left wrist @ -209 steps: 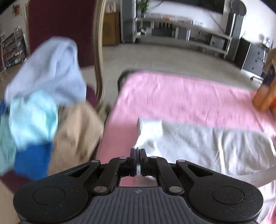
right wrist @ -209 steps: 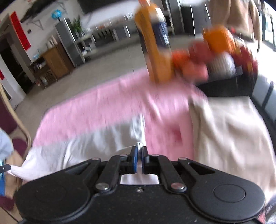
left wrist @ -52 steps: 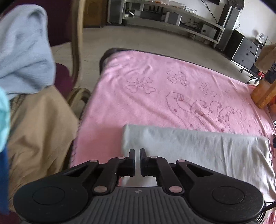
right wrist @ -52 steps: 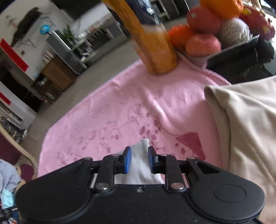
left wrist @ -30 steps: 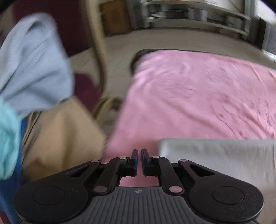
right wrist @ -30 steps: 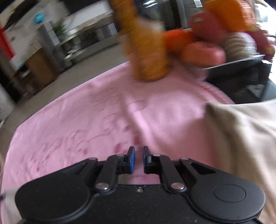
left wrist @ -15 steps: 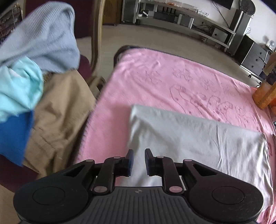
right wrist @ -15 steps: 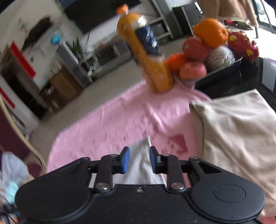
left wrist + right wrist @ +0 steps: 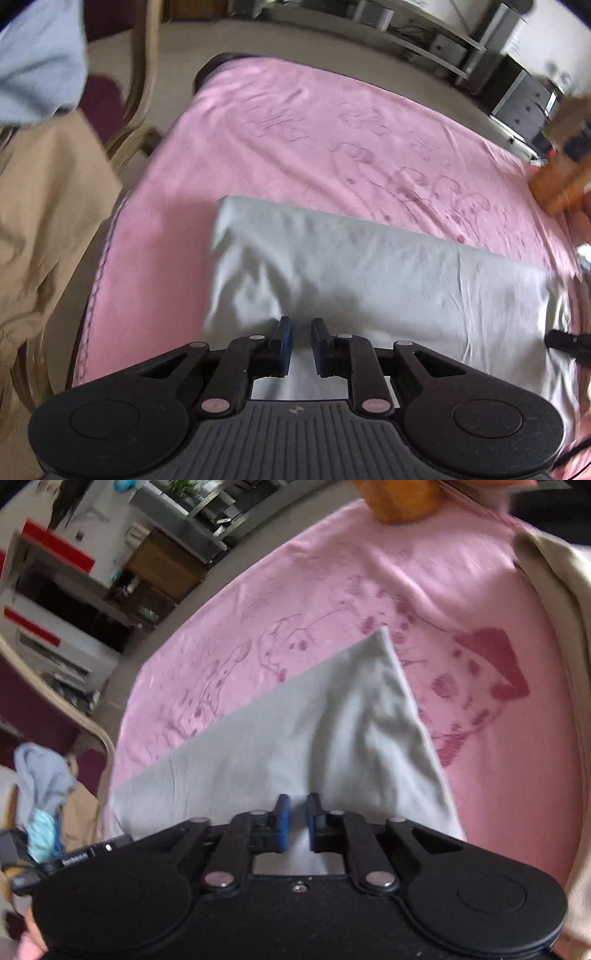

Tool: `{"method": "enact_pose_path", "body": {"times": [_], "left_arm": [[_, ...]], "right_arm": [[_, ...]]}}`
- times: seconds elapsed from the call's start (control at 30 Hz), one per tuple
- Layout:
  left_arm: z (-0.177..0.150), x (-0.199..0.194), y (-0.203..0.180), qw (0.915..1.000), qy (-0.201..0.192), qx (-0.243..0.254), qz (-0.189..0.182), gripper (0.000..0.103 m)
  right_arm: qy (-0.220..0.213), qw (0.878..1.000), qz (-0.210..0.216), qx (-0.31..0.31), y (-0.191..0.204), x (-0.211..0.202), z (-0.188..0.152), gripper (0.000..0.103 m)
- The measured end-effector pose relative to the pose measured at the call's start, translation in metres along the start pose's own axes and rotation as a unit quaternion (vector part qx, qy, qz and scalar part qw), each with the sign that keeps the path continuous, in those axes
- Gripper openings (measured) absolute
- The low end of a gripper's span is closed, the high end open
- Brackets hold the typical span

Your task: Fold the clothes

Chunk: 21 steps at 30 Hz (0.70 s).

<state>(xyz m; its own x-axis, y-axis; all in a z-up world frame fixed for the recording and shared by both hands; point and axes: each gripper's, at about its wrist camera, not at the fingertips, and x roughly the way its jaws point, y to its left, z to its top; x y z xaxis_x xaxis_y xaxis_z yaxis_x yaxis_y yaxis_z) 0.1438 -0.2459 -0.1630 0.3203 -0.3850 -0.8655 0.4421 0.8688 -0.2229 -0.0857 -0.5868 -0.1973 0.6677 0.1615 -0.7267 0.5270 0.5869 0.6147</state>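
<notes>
Clothes here means chiefly the pale grey garment (image 9: 369, 273), which lies flat as a long, narrow band on the pink blanket (image 9: 295, 129), its long edges straight and its left end squared off; that shape suits a piece already folded lengthwise. The left gripper (image 9: 298, 341) sits over the garment's near edge toward the left end, jaws parted a little with cloth showing in the gap but nothing pinched. The right gripper (image 9: 295, 821) sits over the near edge toward the garment's right end, jaws likewise parted and empty, with the far right corner (image 9: 382, 633) lying as a clean point on the blanket. Judging from this, the pair looks set either to take hold for another fold or to have just let go of one; the frames fit both. If a grip is wanted, it would go best with each jaw closing on all layers at the edge, not the top layer alone, and both ends lifted evenly so the band does not skew. Beyond the garment's right end a beige folded piece (image 9: 554, 627) rests on the blanket, apart from the grey cloth. Left of the blanket, a heap of tan (image 9: 44, 229) and light blue clothes (image 9: 37, 62) rests on a chair (image 9: 140, 96).
</notes>
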Motion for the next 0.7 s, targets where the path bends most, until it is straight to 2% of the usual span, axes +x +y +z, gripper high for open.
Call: {"method": "enact_pose_path", "body": {"times": [0.17,0.23,0.27,0.3,0.4,0.43,0.57,0.63,0.7], "left_arm": [[-0.012,-0.019,0.005,0.9998,-0.011,-0.005,0.017,0.013],[-0.016,-0.027,0.007,0.9996,-0.016,-0.007,0.023,0.015],[-0.019,-0.031,0.008,0.9994,-0.018,-0.008,0.027,0.020],[-0.021,-0.035,0.009,0.9993,-0.020,-0.009,0.030,0.019],[-0.028,-0.047,0.012,0.9987,-0.027,-0.013,0.040,0.018],[-0.030,-0.051,0.013,0.9985,-0.030,-0.014,0.043,0.019],[-0.039,-0.066,0.018,0.9975,-0.039,-0.018,0.057,0.019],[-0.044,-0.074,0.020,0.9968,-0.043,-0.020,0.064,0.020],[-0.046,-0.071,0.012,0.9972,-0.043,-0.012,0.061,0.020]], "right_arm": [[-0.037,0.997,-0.033,0.066,-0.029,-0.025,0.005,0.007],[-0.059,0.993,-0.077,0.073,-0.038,-0.039,0.000,0.005],[-0.068,0.990,-0.100,0.075,-0.041,-0.046,-0.003,0.005],[-0.076,0.987,-0.121,0.076,-0.041,-0.053,-0.006,0.012],[-0.107,0.976,-0.180,0.060,-0.034,-0.074,-0.018,0.015],[-0.121,0.974,-0.182,0.052,-0.029,-0.083,-0.023,0.016],[-0.175,0.980,-0.078,0.058,-0.023,-0.121,-0.044,0.016],[-0.170,0.983,-0.033,0.066,-0.023,-0.122,-0.051,0.018],[-0.142,0.988,-0.011,0.067,-0.020,-0.112,-0.051,0.018]]}}
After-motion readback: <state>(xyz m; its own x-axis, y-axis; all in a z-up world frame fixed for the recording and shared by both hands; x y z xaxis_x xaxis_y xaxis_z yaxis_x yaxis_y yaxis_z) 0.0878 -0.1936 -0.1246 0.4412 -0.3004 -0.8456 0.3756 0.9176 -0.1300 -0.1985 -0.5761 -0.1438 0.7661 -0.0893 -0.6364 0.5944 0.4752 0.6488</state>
